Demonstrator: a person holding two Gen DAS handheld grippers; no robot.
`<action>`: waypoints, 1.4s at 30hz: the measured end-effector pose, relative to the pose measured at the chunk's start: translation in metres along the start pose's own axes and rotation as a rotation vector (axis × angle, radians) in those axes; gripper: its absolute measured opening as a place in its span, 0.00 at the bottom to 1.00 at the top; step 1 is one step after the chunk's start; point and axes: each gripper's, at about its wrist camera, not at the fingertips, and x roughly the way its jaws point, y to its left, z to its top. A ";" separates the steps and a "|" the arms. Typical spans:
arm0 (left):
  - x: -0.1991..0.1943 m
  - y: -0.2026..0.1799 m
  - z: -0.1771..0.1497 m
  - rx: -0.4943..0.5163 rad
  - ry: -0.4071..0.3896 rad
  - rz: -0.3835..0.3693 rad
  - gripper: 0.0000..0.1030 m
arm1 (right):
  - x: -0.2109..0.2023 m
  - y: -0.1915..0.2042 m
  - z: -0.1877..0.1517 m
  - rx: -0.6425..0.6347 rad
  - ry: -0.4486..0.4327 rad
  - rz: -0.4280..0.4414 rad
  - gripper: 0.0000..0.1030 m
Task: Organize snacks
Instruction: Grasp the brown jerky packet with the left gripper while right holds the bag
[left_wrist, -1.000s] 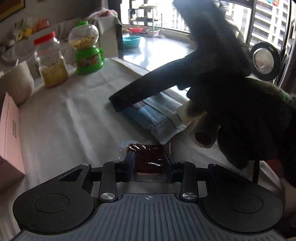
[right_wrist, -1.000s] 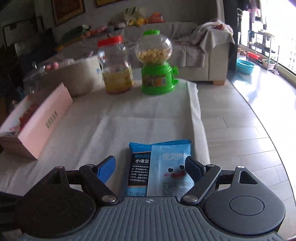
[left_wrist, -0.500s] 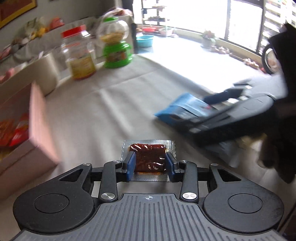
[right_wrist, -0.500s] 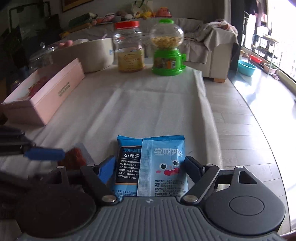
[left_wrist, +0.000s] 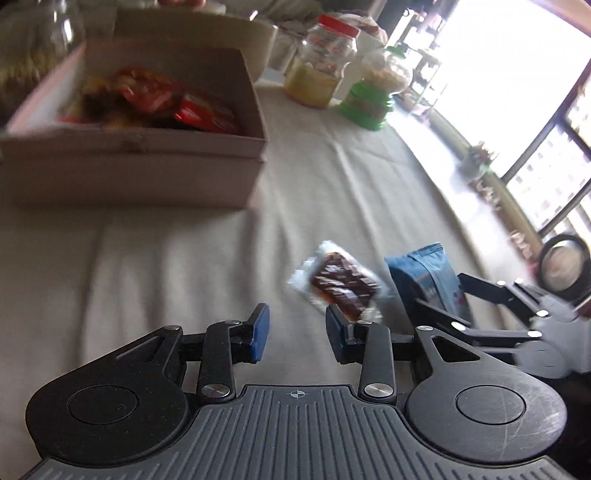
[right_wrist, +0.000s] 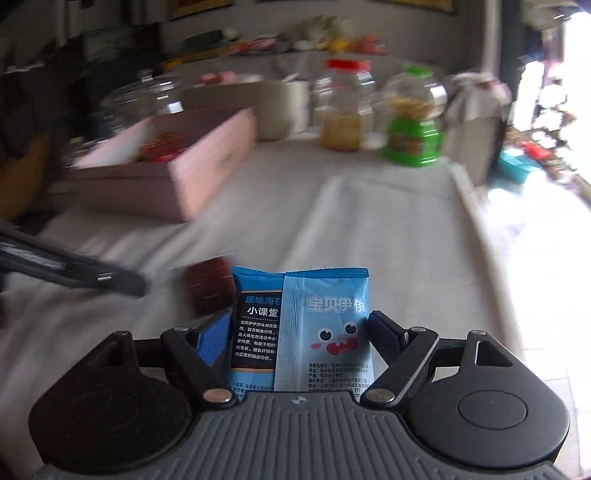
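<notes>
My left gripper (left_wrist: 297, 334) is open and empty. A brown snack in a clear wrapper (left_wrist: 341, 282) lies loose on the white cloth, just ahead and right of its right finger. My right gripper (right_wrist: 299, 332) is shut on a blue snack packet (right_wrist: 314, 325) held upright between the fingers; the packet also shows in the left wrist view (left_wrist: 428, 277). The brown snack (right_wrist: 207, 288) shows blurred left of the blue packet. A pink open box (left_wrist: 255, 110) holding red-wrapped snacks stands at the far left; it also shows in the right wrist view (right_wrist: 207, 162).
A red-lidded jar (left_wrist: 321, 62) and a green candy dispenser (left_wrist: 373, 99) stand at the far end of the cloth-covered table (left_wrist: 184, 258). A white bowl (right_wrist: 280, 107) and a glass jar (right_wrist: 144, 99) stand behind the box. The table edge runs along the right side.
My left gripper has opened and let go of the brown snack, which now lies on the cloth. It has swung left toward the pink box. My right gripper has closed on the blue packet.
</notes>
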 end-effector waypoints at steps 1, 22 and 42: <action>0.005 -0.005 0.002 -0.001 0.012 -0.016 0.37 | 0.002 -0.009 0.000 0.029 0.000 -0.045 0.79; 0.090 -0.105 0.040 0.343 -0.020 0.155 0.53 | 0.001 -0.039 -0.024 0.219 0.006 -0.056 0.86; 0.061 -0.065 0.033 0.293 0.031 0.071 0.52 | 0.001 -0.040 -0.026 0.223 0.007 -0.054 0.87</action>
